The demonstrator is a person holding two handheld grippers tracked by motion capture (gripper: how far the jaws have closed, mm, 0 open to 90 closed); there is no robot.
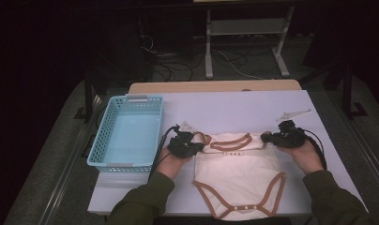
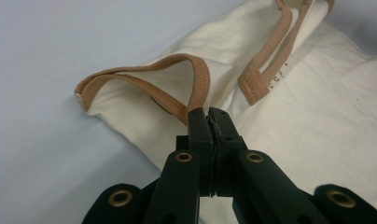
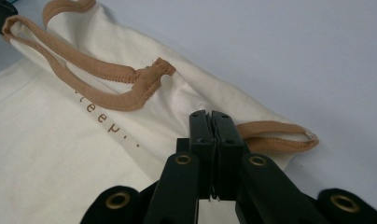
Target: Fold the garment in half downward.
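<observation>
The bodysuit [image 1: 238, 173] is showing as soft matt cream cloth with tan stitched trim. The basket [image 1: 103, 136] is looking like glossy blue plastic, the table [image 1: 234, 110] smooth and matt.

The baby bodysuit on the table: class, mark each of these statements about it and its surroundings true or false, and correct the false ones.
1. The bodysuit is cream with tan trim. True.
2. The bodysuit lies inside the blue basket. False: it lies flat on the table, beside the basket.
3. The left gripper has its jaws shut at a sleeve of the bodysuit. True.
4. The right gripper stands wide open above the garment. False: its jaws are shut at the other sleeve.
5. The basket holds folded clothes. False: nothing lies in it.
</observation>
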